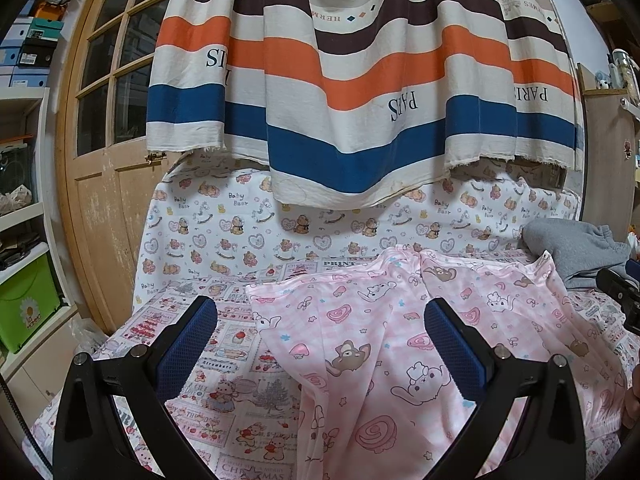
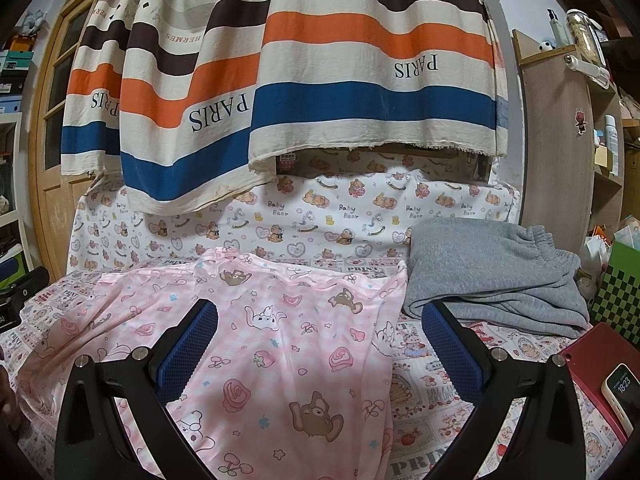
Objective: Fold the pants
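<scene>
Pink cartoon-print pants (image 1: 400, 344) lie spread on the printed bed sheet (image 1: 224, 368); the right wrist view shows the pants (image 2: 280, 352) filling the centre. My left gripper (image 1: 320, 320) hovers open above the pants' left edge, its left finger over the sheet and its right finger over pink fabric. Over the right side of the pants, my right gripper (image 2: 320, 320) is open too, its right finger near the garment's right edge. Nothing sits between either pair of blue pads (image 2: 188, 356).
Folded grey sweatpants (image 2: 492, 276) rest at the back right of the bed. A red box (image 2: 592, 372) with a phone (image 2: 624, 392) on it sits at the right. A striped curtain (image 1: 360, 80) hangs behind; a wooden door (image 1: 104, 120) and shelves stand left.
</scene>
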`<state>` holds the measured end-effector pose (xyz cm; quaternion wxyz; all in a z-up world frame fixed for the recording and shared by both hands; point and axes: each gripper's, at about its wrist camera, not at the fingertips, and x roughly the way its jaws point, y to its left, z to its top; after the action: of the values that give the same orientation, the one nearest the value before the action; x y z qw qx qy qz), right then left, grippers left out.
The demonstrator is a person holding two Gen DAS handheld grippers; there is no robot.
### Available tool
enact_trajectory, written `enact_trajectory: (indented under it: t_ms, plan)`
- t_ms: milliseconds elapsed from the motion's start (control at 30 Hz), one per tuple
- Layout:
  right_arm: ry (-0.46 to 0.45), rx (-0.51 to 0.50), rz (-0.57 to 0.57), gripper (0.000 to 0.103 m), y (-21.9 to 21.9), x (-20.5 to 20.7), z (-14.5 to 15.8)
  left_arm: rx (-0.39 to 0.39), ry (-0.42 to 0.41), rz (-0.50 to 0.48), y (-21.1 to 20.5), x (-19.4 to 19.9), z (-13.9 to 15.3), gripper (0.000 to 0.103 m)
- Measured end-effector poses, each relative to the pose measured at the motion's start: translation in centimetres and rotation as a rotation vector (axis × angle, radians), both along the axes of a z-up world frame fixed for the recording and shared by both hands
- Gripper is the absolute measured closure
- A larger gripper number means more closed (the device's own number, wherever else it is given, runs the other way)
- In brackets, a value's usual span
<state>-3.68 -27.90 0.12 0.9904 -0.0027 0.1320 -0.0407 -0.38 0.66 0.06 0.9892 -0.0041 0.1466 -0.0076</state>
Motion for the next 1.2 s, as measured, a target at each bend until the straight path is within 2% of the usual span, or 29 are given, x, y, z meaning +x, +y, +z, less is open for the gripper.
enact_trajectory:
  t_ms: [1200]
  plan:
    - [0.001, 0.000, 0.002, 0.000, 0.00, -0.06, -0.03, 0.003, 0.004, -0.004, -0.29, 0.05, 0.05, 0.000]
